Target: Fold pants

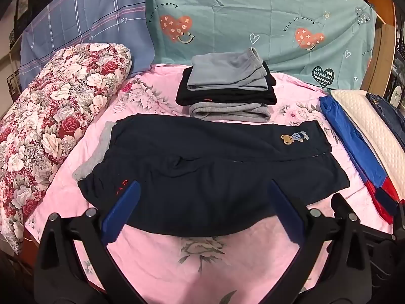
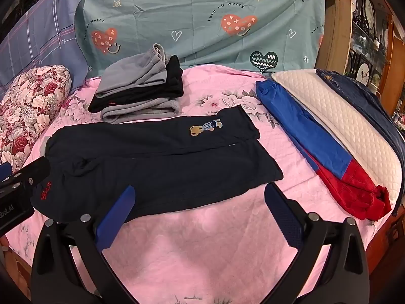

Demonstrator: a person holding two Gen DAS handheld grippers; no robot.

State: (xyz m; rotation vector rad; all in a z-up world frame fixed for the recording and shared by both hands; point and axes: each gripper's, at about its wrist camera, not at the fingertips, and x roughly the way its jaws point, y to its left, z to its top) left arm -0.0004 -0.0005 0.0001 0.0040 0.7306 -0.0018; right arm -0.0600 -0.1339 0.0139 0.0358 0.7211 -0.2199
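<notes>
Dark navy pants (image 1: 202,167) with a bear patch (image 1: 295,138) lie folded lengthwise across the pink bedsheet (image 1: 197,261); they also show in the right wrist view (image 2: 157,167). My left gripper (image 1: 202,197) is open, its blue fingers above the pants' near edge, holding nothing. My right gripper (image 2: 200,200) is open and empty at the pants' near right edge. The left gripper's body (image 2: 17,190) shows at the left of the right wrist view.
A stack of folded grey and black pants (image 1: 227,88) sits behind. A floral pillow (image 1: 50,116) lies left. Blue-and-red pants (image 2: 324,152), a white quilted pillow (image 2: 341,126) and dark blue jeans (image 2: 362,96) lie right. Teal bedding (image 1: 253,20) hangs behind.
</notes>
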